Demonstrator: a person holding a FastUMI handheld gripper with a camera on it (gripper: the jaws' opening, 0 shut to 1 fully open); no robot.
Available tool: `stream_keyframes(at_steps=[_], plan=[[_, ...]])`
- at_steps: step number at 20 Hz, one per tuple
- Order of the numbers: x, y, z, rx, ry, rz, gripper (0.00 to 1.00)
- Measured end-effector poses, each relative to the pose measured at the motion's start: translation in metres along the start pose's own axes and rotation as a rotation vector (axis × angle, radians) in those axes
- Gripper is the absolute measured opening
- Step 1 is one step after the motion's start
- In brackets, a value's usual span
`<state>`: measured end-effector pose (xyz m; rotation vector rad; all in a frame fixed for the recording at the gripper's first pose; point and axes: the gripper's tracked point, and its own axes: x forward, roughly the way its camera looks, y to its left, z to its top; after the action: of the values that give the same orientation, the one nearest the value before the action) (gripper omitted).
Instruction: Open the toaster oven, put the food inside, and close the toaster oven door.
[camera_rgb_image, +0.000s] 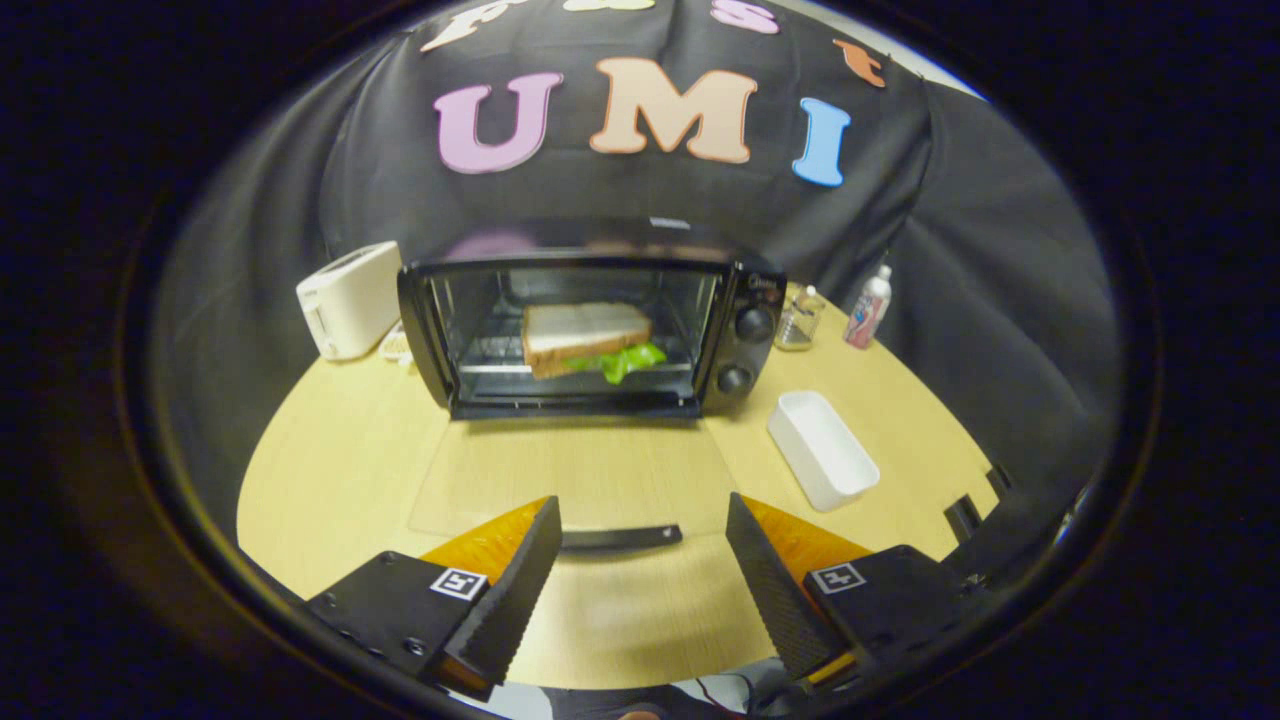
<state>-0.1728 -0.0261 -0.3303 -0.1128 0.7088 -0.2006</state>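
The black toaster oven (745, 300) stands at the back of the round wooden table, its glass door (570, 480) folded down flat toward me. Inside on the rack lies the sandwich (585, 335), white bread with green lettuce sticking out at its right. The door's black handle (620, 538) runs across just between my two fingertips. My gripper (640, 545) is open, its ribbed black fingers spread wide to either side of the handle, with nothing pressed between them.
A white toaster (350, 298) stands left of the oven. To its right are a small glass jar (800, 318) and a spray bottle (868, 308). A white rectangular dish (822, 450) lies on the table (330, 470) ahead of my right finger.
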Motion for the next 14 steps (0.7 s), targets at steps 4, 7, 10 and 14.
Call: stream_keyframes(at_steps=[4,7,10,14], plan=[[0.006,0.0,-0.046,0.011,0.123,-0.011,1.0],[0.014,0.0,-0.062,-0.003,0.168,-0.018,1.0],[0.022,0.006,-0.075,-0.005,0.204,0.0,1.0],[0.032,0.014,-0.091,-0.011,0.242,0.026,1.0]])
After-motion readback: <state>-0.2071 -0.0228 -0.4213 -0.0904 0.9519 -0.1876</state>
